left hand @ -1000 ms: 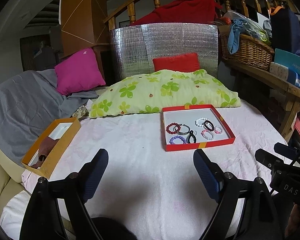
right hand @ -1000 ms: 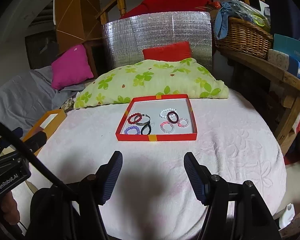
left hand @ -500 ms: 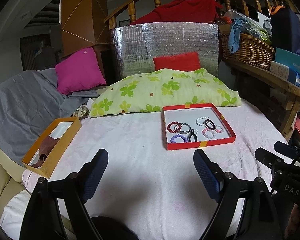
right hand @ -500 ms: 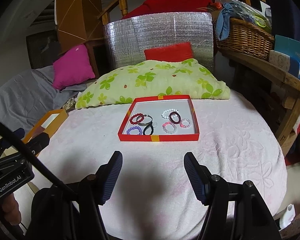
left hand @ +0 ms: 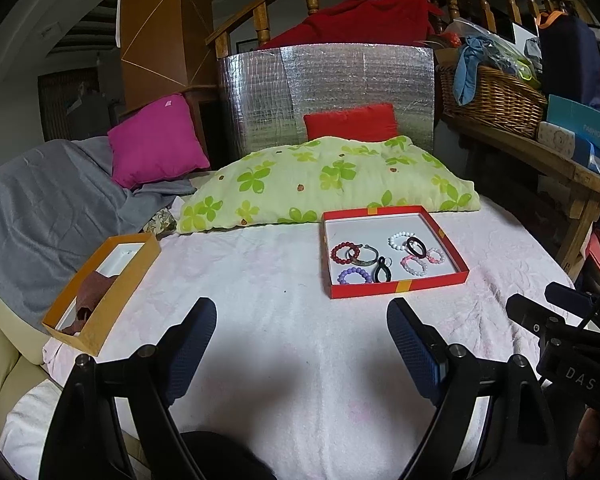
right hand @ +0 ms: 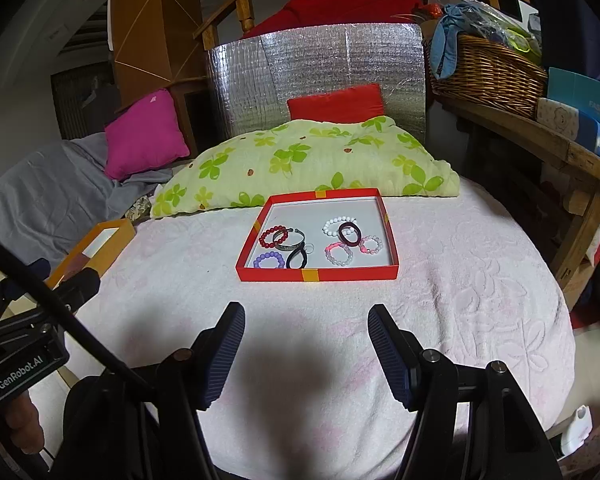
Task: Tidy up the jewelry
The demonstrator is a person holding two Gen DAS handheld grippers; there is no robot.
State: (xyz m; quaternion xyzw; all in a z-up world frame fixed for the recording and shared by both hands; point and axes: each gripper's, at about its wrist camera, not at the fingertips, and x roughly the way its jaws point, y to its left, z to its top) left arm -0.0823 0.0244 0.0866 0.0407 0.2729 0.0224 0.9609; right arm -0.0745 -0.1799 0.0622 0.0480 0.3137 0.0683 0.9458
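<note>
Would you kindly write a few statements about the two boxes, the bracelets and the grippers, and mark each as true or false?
1. The bracelets lie inside the red tray. True.
2. The right gripper is shut on a bracelet. False: its jaws stand open and empty, short of the tray.
3. The purple bead bracelet sits near the tray's front left corner. True.
4. The orange box holds the white bead bracelet. False: that bracelet is in the red tray; the orange box shows only something brown.
5. The left gripper is open above the pale cloth. True.
6. The red tray rests on top of the green-patterned pillow. False: it sits on the cloth in front of the pillow.
</note>
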